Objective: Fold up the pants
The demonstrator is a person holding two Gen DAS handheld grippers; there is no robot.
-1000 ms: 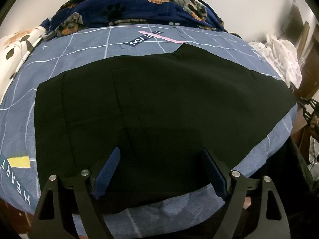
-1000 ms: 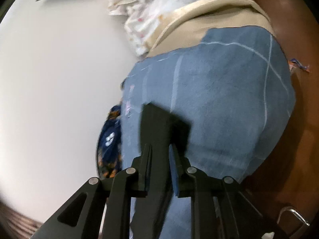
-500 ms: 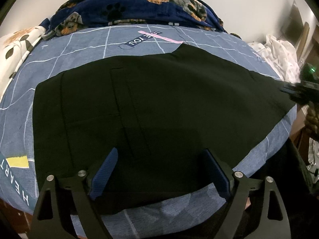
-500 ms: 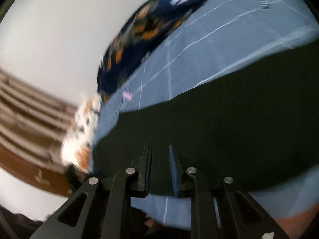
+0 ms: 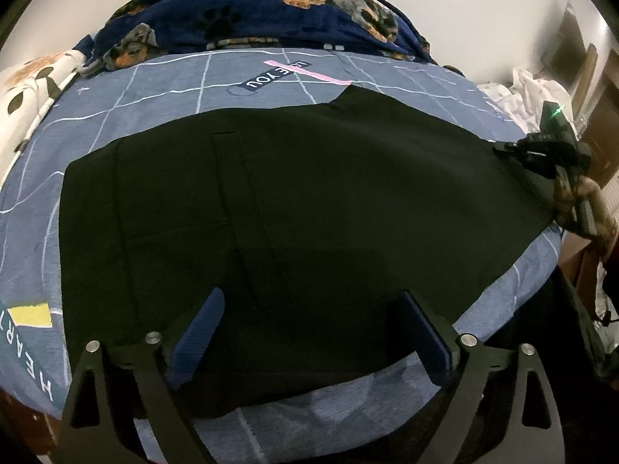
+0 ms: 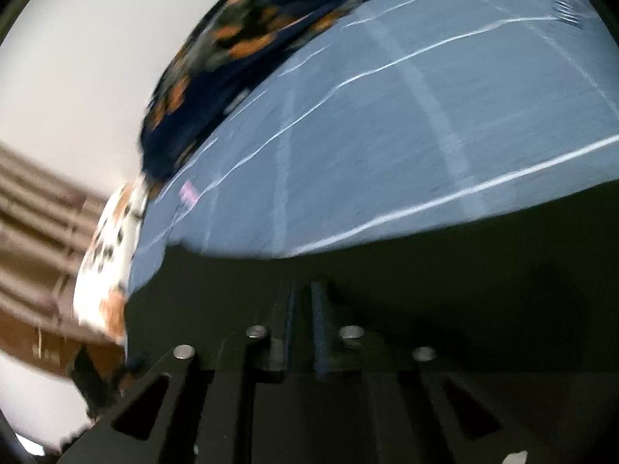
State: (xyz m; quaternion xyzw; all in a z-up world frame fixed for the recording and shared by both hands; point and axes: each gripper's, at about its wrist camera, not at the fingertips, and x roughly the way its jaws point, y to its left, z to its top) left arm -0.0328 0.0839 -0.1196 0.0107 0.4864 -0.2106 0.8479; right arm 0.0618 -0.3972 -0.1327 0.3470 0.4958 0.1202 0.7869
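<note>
Left wrist view: the black pants [image 5: 290,208] are being shown laid flat across the blue grid-print bedsheet [image 5: 162,89], taking up most of the bed, with the near hem-side edge close to the bed's front edge and the far edge stopping short of the navy dog-print blanket [image 5: 271,11] bunched along the back edge. The long axis is being read as running side to side across the bed, parallel to the front edge; the squared-off end, probably the waistband, is pointing toward the left edge by the spotted white pillow [image 5: 27,89], and the other end is reaching the right edge.

The left gripper [image 5: 309,332] is being held just above the near edge of the pants, its jaws being opened wide with nothing pinched between the blue pads [image 5: 197,332]. The right gripper [image 6: 303,324] is being seen clenched shut low over the dark cloth at the right end; whether fabric is actually being caught is too dark and blurred to tell.

So the step looks like grabbing positions being set up for the first fold. Next, both ends or edges probably need to be pinched and the cloth carried over evenly, and a clean grip on one layer is being called for so nothing bunches.
</note>
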